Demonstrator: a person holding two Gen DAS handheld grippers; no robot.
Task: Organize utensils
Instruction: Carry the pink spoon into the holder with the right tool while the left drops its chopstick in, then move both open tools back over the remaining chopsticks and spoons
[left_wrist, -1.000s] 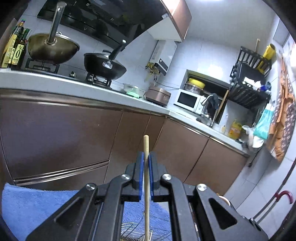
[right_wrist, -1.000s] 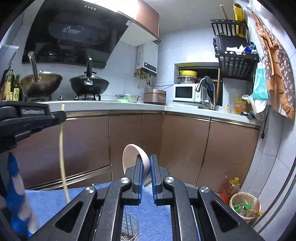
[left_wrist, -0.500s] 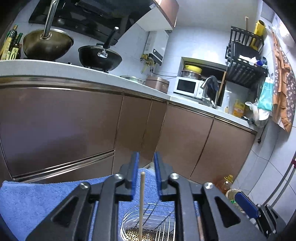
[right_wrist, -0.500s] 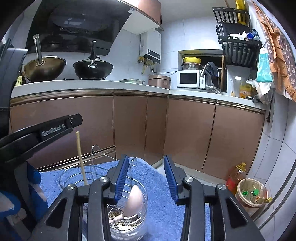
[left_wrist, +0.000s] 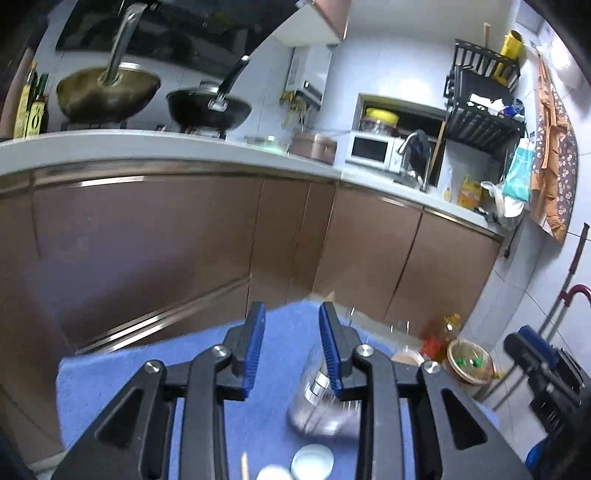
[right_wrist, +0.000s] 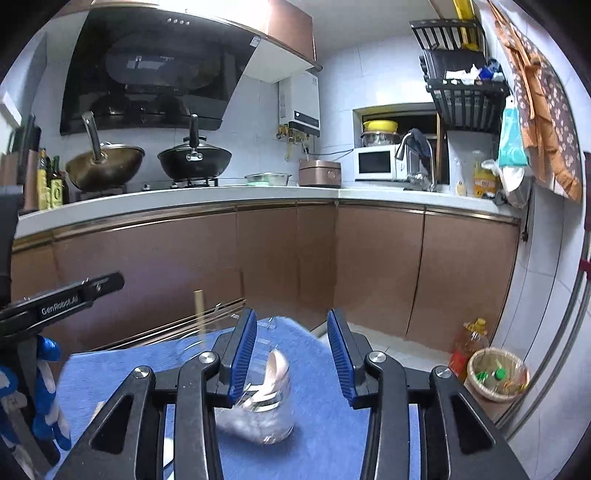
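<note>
The left gripper is spread open with nothing between its blue-padded fingers, hovering over the blue towel that covers the worktop. Just ahead of and below its right finger stands a clear utensil holder, blurred in this view, with wire rods rising from it. Close under the gripper, near the bottom edge of the left wrist view, lie a white lid-like disc and the tip of a wooden chopstick. The right gripper is likewise wide open and empty. Directly ahead between its fingers sits the same utensil holder, and a pale ceramic spoon leans inside it, bowl end up. To the left of the right gripper a wooden chopstick stands upright; whether its lower end is inside the holder cannot be made out. Further left, the black body of the left gripper reaches into the right wrist view. Beyond the towel run brown cabinets.
</note>
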